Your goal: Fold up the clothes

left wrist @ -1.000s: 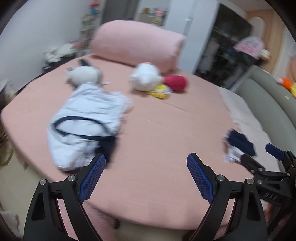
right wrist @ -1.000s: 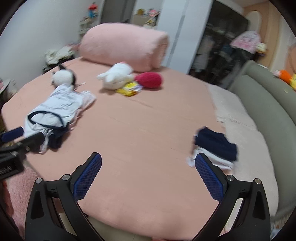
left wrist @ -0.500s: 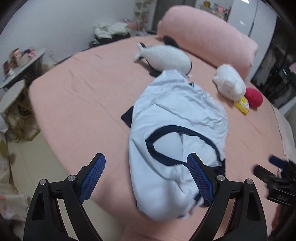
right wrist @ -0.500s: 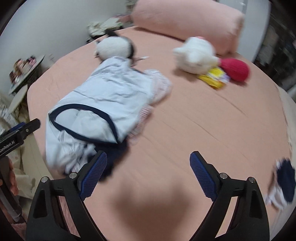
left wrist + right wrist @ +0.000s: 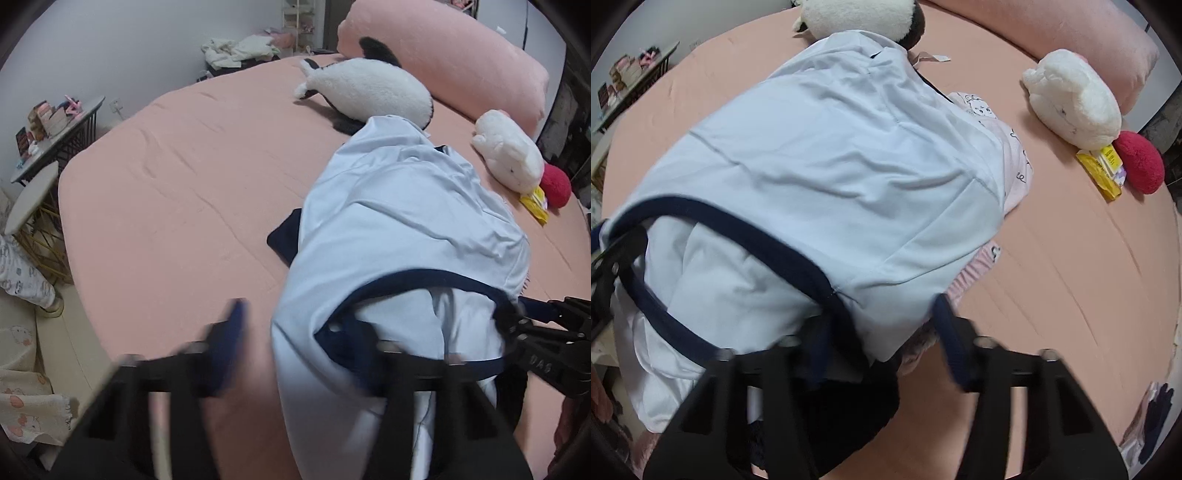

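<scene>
A pale blue shirt with navy trim (image 5: 399, 229) lies on top of a heap of clothes on the pink bed (image 5: 177, 192). It also fills the right wrist view (image 5: 820, 177), with a pink garment (image 5: 1015, 155) and dark clothes (image 5: 857, 398) under it. My left gripper (image 5: 303, 350) is open at the shirt's near left edge, its right finger over the navy trim. My right gripper (image 5: 882, 339) is open, straddling the shirt's near right corner. It also shows at the right of the left wrist view (image 5: 546, 339).
A black-and-white plush (image 5: 365, 92), a white plush (image 5: 509, 155), a red plush (image 5: 556, 186) and a yellow packet (image 5: 1102, 171) lie beyond the heap, before a large pink bolster (image 5: 461, 55). Small side tables (image 5: 55, 129) stand left of the bed. Folded clothes (image 5: 1152, 417) lie at right.
Both grippers have moved left and down, close onto the clothes heap. The jaws now stand narrower, around the shirt's near edge.
</scene>
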`<state>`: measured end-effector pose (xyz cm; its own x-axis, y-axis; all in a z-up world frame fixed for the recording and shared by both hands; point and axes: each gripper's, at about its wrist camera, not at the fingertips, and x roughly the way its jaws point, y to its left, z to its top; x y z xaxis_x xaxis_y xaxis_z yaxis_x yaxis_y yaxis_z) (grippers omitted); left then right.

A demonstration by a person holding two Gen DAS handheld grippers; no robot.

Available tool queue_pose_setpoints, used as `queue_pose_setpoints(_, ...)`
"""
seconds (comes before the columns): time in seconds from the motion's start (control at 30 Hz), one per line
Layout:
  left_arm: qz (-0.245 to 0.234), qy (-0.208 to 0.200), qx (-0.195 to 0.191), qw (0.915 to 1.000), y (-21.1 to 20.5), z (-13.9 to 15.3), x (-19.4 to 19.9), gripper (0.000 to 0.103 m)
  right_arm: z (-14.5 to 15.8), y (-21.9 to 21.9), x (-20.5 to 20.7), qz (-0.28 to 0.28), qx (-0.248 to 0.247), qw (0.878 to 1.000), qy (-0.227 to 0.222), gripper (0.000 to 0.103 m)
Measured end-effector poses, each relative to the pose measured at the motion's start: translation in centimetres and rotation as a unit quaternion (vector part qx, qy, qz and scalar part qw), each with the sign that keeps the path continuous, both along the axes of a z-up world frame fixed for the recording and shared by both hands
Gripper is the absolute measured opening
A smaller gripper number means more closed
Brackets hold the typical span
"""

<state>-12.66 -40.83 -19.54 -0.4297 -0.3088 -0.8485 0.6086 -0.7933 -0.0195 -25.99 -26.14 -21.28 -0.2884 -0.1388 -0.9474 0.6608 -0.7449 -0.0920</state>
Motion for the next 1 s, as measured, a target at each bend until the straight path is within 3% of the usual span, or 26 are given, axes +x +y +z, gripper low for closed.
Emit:
queue_pose_setpoints(0.03, -0.005, -0.003, -0.001, 1.0, 0.0, -0.1, -0.3, 0.028, 0.2, 0.0, -0.1, 0.0, 0.003, 1.0, 0.01, 0.022)
queue_pose_setpoints(0.07, -0.01, -0.004, -0.001, 0.9999, 0.1, -0.1, -0.4, 0.024, 0.5, 0.0, 0.0, 0.002, 0.015, 0.999, 0.032, 0.017)
queue_pose_setpoints(0.17, -0.029, 0.007, -0.003, 0.9996, 0.7, 0.8, 0.1, 0.017, 1.3, 0.0, -0.2, -0.001, 0.026, 0.998, 0.056, 0.014)
queue_pose_setpoints(0.3, -0.058, 0.04, 0.006, 0.9975, 2.0, 3.1, 1.4, 0.016, 3.3, 1.3, 0.1, -0.015, 0.026, 0.995, 0.097, 0.013)
queue_pose_setpoints(0.5, -0.142, 0.073, 0.027, 0.9868, 6.8, 6.1, 1.9, 0.016, 6.6, 5.3, 0.7, -0.047, 0.019, 0.988, 0.146, 0.013)
queue_pose_setpoints(0.83, -0.279, 0.099, 0.082, 0.9517, 19.4, 9.1, 3.8, 0.013, 10.6, 19.0, 6.3, -0.148, 0.015, 0.972, 0.183, 0.011)
queue_pose_setpoints(1.0, -0.355, 0.089, 0.142, 0.9198, 26.5, 8.1, 6.1, 0.013, 12.5, 27.7, 11.2, -0.205, 0.013, 0.959, 0.193, 0.011)
